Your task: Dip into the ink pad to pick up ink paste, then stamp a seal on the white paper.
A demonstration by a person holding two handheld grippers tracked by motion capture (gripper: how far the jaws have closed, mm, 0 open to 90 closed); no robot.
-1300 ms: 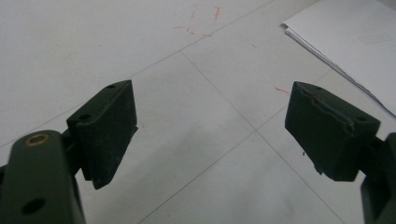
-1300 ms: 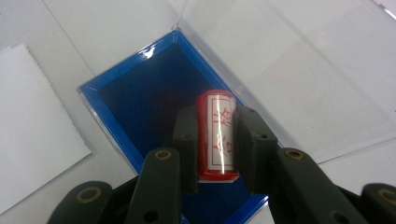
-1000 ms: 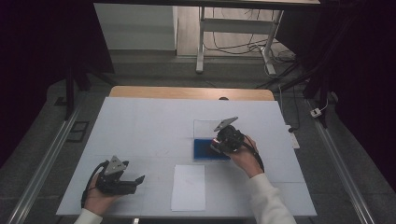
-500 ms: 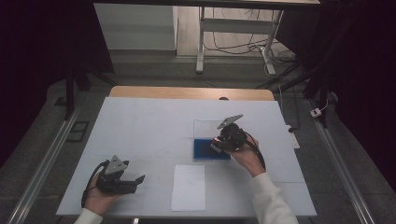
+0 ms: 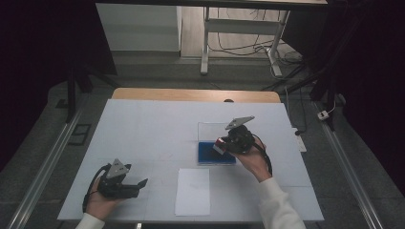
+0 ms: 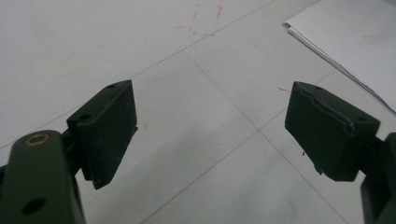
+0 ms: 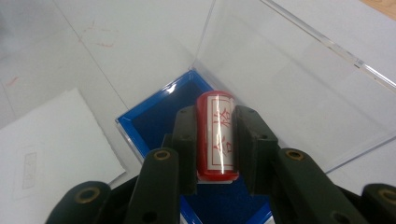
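My right gripper point(image 7: 215, 140) is shut on a red seal stamp point(image 7: 215, 135) with red characters on its white face. It hangs just above a blue-lined box point(image 7: 156, 116) whose clear lid point(image 7: 289, 84) stands open behind it. In the high view the right gripper point(image 5: 223, 146) sits over the blue box point(image 5: 210, 153) at centre right, the stamp point(image 5: 219, 146) showing at its tip. My left gripper point(image 6: 210, 126) is open, its jaws wide apart over bare tabletop. It rests at the table's front left point(image 5: 138, 183) in the high view.
A white sheet of paper point(image 5: 193, 191) lies near the front edge, between the two hands, and its corner point(image 6: 359, 42) lies to the right of the left gripper. The white tabletop point(image 5: 153, 129) has faint red marks point(image 6: 205, 18). Beyond the table's far edge stands a metal frame point(image 5: 239, 38).
The right gripper with the stamp has shifted slightly over the blue box. The left gripper has stayed where it was.
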